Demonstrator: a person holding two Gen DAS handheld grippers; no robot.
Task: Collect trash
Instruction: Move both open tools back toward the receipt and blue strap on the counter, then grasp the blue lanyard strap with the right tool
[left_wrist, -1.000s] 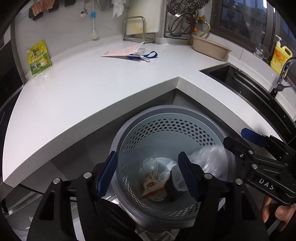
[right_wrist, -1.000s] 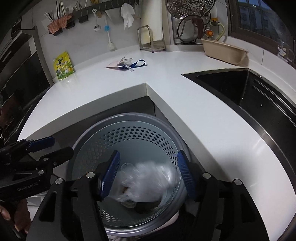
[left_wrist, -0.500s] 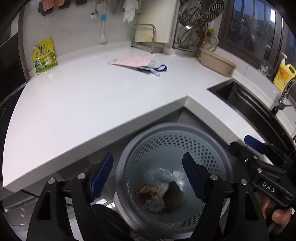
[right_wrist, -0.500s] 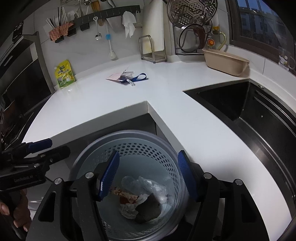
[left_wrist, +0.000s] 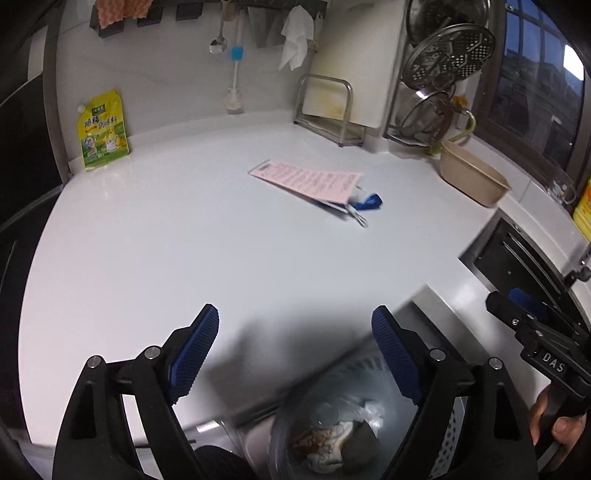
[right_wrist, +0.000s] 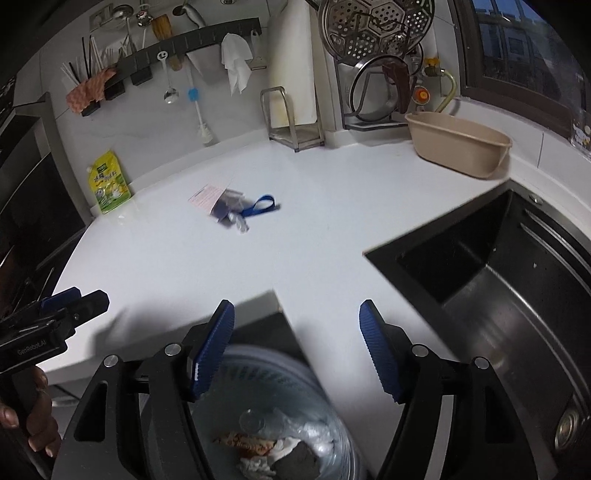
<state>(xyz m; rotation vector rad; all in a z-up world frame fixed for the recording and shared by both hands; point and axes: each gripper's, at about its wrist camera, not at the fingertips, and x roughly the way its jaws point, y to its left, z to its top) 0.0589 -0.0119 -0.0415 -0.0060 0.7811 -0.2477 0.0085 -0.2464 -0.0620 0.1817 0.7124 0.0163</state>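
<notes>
A grey perforated trash bin (left_wrist: 452, 439) stands below the white counter's inner corner; it also shows in the right wrist view (right_wrist: 280, 373). It holds crumpled trash (left_wrist: 332, 439), a wrapper and clear plastic (right_wrist: 258, 448). A pink paper packet (left_wrist: 310, 181) with a blue strap (left_wrist: 369, 201) lies on the counter; it also shows in the right wrist view (right_wrist: 221, 201). My left gripper (left_wrist: 295, 350) is open and empty above the counter edge. My right gripper (right_wrist: 295, 343) is open and empty over the bin's far rim.
A yellow-green pouch (left_wrist: 101, 129) leans on the back wall. A beige tub (right_wrist: 458, 147) sits at the back right by a dish rack (right_wrist: 373, 66). A black sink (right_wrist: 498, 295) lies on the right. A metal stand (left_wrist: 328, 107) holds a cutting board.
Both grippers have risen and tilted up from over the bin towards the counter. The clear plastic that was falling from the right gripper now lies in the bin.
</notes>
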